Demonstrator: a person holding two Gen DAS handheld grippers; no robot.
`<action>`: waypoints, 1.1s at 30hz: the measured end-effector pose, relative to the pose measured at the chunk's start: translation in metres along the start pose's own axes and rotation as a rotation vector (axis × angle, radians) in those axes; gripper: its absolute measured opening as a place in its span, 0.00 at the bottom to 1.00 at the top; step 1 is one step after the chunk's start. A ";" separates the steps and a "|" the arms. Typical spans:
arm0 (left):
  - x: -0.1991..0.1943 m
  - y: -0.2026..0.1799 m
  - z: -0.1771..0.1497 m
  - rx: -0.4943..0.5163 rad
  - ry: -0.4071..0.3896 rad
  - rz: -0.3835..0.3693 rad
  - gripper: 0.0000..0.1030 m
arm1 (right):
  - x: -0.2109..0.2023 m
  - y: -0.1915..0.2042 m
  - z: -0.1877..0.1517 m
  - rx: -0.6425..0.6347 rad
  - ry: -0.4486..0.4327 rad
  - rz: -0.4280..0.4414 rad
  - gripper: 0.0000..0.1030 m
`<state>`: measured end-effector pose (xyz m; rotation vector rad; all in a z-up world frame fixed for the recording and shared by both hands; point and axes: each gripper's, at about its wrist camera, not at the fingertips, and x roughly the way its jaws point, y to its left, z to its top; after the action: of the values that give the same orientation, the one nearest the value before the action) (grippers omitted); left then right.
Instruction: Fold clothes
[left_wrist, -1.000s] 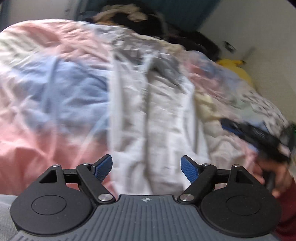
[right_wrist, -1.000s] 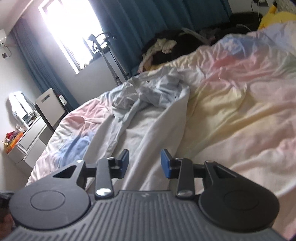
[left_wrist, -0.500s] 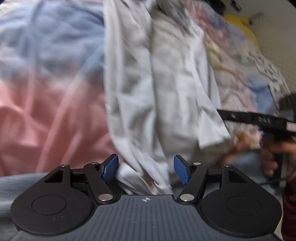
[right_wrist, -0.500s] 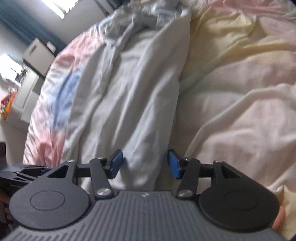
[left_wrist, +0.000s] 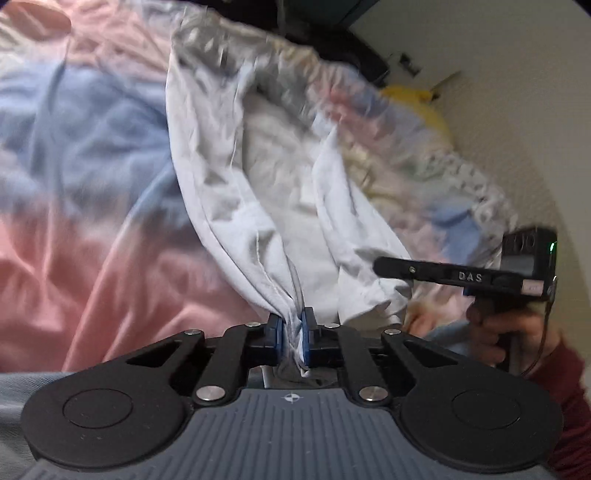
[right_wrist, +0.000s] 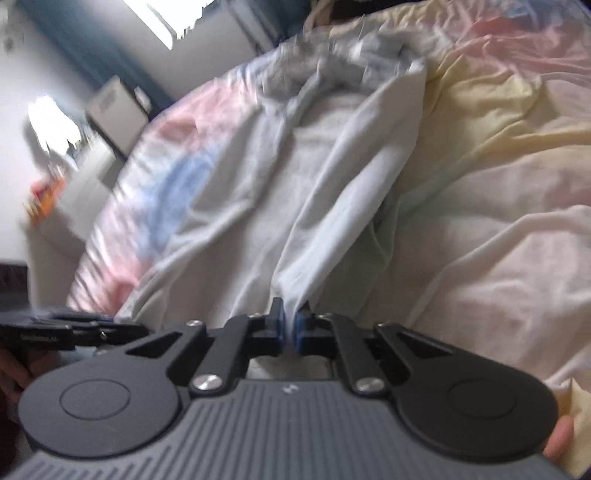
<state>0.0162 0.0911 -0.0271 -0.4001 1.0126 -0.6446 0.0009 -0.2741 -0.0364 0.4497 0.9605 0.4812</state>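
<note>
The garment is thin pale-grey woven cloth, matt and heavily creased, with a stitched hem showing along its edge. Under it the bed cover is soft cloth too, dyed in pink, blue and cream patches, with a faint sheen where the light catches its wrinkles. The left tongs are matt black plastic arms with bright, polished metal pivot screws, and their pads are blue with a finely ribbed, rubbery look. The right tongs look the same: dull black plastic, shiny screw heads, blue pads. Each body behind them is grey plastic moulded in straight ridges. A sleeve at the edge is dark red knit-looking cloth.
</note>
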 end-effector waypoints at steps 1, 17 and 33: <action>-0.010 -0.002 0.005 -0.006 -0.020 -0.016 0.10 | -0.010 -0.001 0.002 0.017 -0.028 0.022 0.06; -0.109 -0.042 -0.038 0.060 -0.022 -0.097 0.10 | -0.138 0.030 -0.024 0.038 -0.122 0.144 0.05; -0.045 0.003 0.066 -0.073 -0.184 -0.130 0.10 | -0.084 -0.021 0.030 0.340 -0.266 0.120 0.05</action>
<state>0.0580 0.1242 0.0325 -0.5825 0.8411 -0.6754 -0.0110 -0.3437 0.0224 0.8602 0.7604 0.3551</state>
